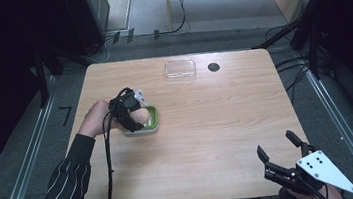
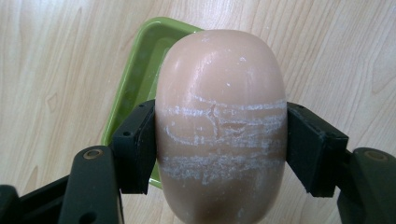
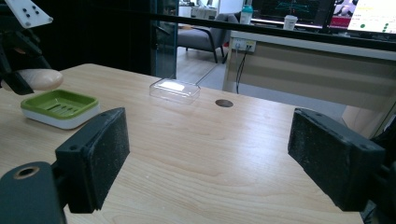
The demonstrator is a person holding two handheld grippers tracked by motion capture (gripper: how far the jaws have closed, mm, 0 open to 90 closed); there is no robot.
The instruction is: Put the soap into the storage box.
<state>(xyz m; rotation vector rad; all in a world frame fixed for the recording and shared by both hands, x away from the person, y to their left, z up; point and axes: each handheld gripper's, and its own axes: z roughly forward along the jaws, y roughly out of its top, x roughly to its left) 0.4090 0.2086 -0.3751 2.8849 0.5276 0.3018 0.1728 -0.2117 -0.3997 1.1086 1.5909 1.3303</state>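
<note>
1. The soap (image 2: 219, 121) hangs just above the green dish (image 2: 135, 79), clamped across its middle by the left tool (image 2: 219, 144).
2. Advice: centre it over the dish, lower level, then release.
3. The right tool (image 3: 205, 154) idles spread wide, empty, over the tabletop (image 3: 210, 140).
4. The dish floor is mostly hidden.

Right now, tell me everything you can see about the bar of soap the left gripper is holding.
The soap is a smooth, rounded oval bar, pale peach, with a waxy sheen. Whitish scratch marks band its middle. The left gripper is shut on it, its black fingers pressing on opposite sides at mid-length. It is held above the green soap dish on the wooden table; the right gripper view shows it clear of the dish.
</note>
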